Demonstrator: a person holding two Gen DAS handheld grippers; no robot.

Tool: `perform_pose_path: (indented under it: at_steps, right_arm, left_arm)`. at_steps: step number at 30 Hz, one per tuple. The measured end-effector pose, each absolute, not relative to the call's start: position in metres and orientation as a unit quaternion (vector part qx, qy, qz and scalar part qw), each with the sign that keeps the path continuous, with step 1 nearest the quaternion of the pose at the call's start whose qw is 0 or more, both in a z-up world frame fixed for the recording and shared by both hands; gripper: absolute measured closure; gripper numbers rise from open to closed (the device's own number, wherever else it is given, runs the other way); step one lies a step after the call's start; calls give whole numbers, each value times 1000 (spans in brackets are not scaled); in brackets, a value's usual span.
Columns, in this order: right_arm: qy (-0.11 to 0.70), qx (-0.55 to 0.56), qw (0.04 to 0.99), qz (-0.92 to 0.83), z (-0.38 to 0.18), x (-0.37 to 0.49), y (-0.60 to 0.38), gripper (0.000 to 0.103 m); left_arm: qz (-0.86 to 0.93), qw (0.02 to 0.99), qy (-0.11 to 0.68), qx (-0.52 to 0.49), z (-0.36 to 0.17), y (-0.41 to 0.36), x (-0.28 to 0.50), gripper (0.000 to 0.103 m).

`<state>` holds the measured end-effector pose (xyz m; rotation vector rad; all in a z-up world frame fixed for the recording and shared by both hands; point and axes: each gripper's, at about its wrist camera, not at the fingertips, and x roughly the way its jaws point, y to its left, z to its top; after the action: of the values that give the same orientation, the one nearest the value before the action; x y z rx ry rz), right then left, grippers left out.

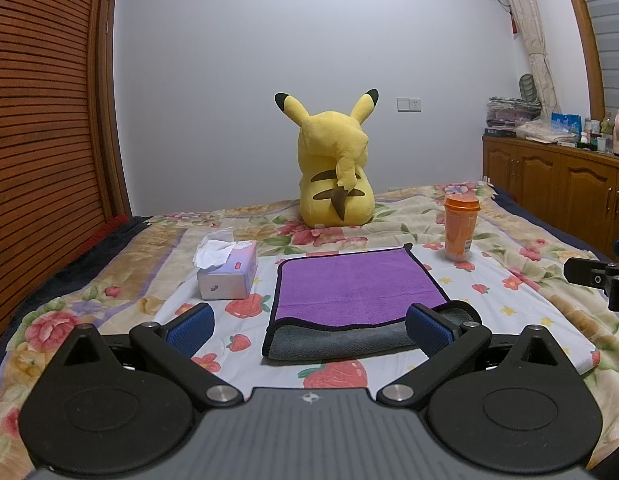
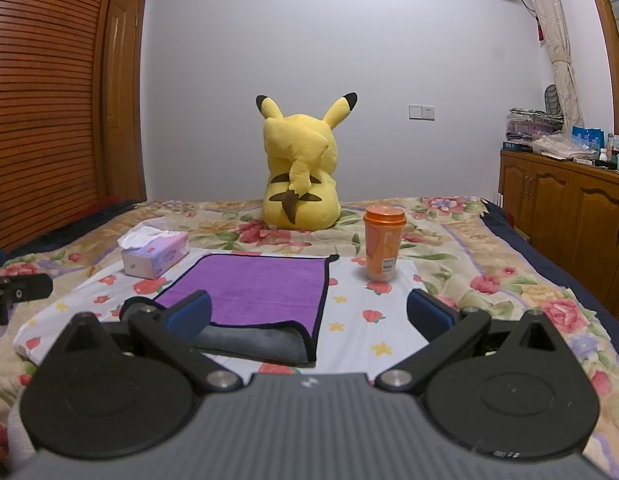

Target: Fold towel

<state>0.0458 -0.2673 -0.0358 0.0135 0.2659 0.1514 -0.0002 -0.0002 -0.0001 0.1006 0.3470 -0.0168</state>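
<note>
A towel point(image 1: 355, 284), purple on top, grey underneath and edged in black, lies folded on the strawberry-print cloth point(image 1: 521, 300) on the bed. Its grey fold faces me. My left gripper point(image 1: 309, 328) is open and empty just in front of the towel's near edge, fingers spread to either side. In the right wrist view the towel point(image 2: 253, 288) lies left of centre. My right gripper point(image 2: 309, 314) is open and empty over the towel's near right corner. Its left finger point(image 2: 191, 312) covers part of the towel.
A tissue box point(image 1: 229, 272) stands left of the towel and an orange lidded cup point(image 1: 460, 226) to its far right. A yellow plush toy point(image 1: 335, 164) sits behind. A wooden cabinet point(image 1: 557, 184) stands right of the bed. The right gripper's body point(image 1: 601, 280) shows at the left view's right edge.
</note>
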Motion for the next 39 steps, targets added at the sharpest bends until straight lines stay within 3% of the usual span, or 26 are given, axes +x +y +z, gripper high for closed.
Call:
perform_pose_path:
  at_steps: [39]
  right_arm:
    - [130,4,989,76,-38,45,-264,0]
  left_arm:
    - [-8,984,174,50,0,0,0,0]
